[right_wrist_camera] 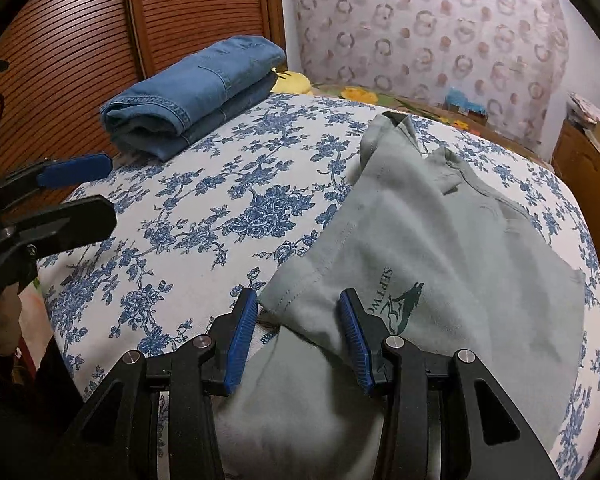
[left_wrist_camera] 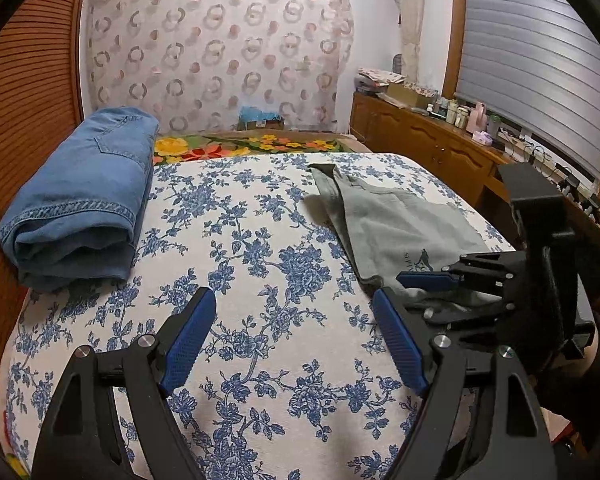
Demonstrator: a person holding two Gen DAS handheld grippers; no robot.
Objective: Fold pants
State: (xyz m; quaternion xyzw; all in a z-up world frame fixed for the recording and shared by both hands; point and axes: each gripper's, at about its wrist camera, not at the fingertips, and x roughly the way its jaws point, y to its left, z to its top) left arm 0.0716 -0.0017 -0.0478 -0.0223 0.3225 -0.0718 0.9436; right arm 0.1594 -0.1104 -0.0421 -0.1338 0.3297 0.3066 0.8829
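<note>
Fingers (right_wrist_camera: pixel 242 336) straddle grey pants (right_wrist_camera: pixel 440 240), seemingly unpinched; folded jeans (right_wrist_camera: pixel 196 92) well apart.

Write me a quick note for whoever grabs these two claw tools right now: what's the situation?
Left claw: open, empty, above the bedspread.
Right claw: open, straddling the near edge of the grey pants, not pinching.
Done: blue jeans lie folded at the bed's far left.
Left: grip and fold the grey pants, which lie rumpled on the right.
</note>
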